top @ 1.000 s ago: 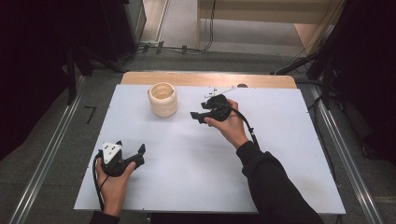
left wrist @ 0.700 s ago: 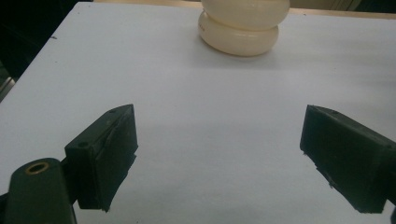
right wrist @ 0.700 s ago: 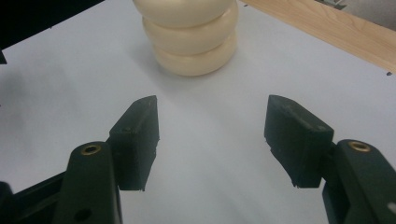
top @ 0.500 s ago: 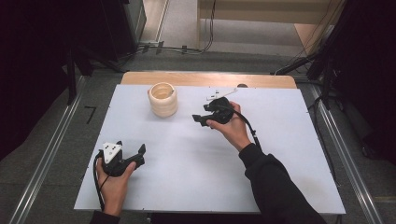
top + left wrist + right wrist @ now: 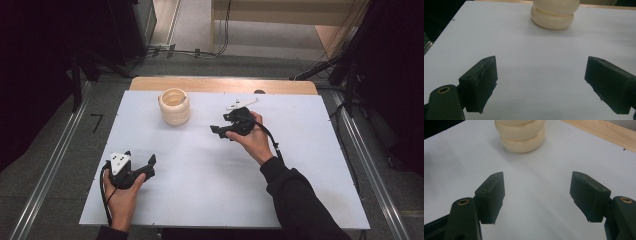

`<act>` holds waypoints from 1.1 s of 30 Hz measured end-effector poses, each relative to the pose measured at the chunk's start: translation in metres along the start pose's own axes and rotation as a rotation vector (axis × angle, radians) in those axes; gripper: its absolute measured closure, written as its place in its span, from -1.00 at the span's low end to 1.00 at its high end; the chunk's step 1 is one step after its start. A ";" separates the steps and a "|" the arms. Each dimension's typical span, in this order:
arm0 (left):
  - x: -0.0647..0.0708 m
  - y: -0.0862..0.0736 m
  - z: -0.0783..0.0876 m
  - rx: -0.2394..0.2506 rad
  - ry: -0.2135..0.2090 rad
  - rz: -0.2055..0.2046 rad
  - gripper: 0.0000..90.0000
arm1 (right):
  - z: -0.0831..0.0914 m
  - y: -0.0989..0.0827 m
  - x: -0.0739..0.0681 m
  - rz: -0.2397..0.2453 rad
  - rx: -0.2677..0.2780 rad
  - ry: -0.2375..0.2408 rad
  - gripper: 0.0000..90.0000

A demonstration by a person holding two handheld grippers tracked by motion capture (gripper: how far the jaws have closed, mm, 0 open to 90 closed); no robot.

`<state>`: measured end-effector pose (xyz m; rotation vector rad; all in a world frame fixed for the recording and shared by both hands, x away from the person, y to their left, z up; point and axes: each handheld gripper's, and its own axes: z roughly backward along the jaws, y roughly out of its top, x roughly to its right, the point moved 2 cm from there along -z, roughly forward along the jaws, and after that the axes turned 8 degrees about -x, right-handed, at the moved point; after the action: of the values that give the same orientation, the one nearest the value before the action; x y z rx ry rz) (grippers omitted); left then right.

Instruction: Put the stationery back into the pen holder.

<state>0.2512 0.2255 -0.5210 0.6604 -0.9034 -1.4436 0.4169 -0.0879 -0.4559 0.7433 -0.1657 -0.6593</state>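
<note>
So the cup (image 5: 174, 106), a cream ribbed thing, sits upright near the far edge of the white table (image 5: 200, 190). The right gripper (image 5: 222, 123) hovers just to the right of it, jaws pointing at the cup and wide apart; they've just been opening, with nothing between them. The left gripper (image 5: 140, 160) sits at the near left, well away from the cup, jaws spread wide and empty too.

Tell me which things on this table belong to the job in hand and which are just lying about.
Part of the job:
- cream ribbed cup
- right hand-held gripper, jaws just been opening, nothing between them, aimed at the cup
- left hand-held gripper, open, empty

Just lying about:
- cables on the floor beyond the white table
- wooden board at the far edge
</note>
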 end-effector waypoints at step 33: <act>0.001 0.000 -0.001 -0.005 0.001 -0.007 -0.74 | 0.021 -0.039 0.013 -0.054 0.002 -0.022 -0.43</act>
<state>0.2516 0.2246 -0.5213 0.6613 -0.8976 -1.4512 0.4004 -0.1294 -0.4679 0.7449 -0.1675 -0.7187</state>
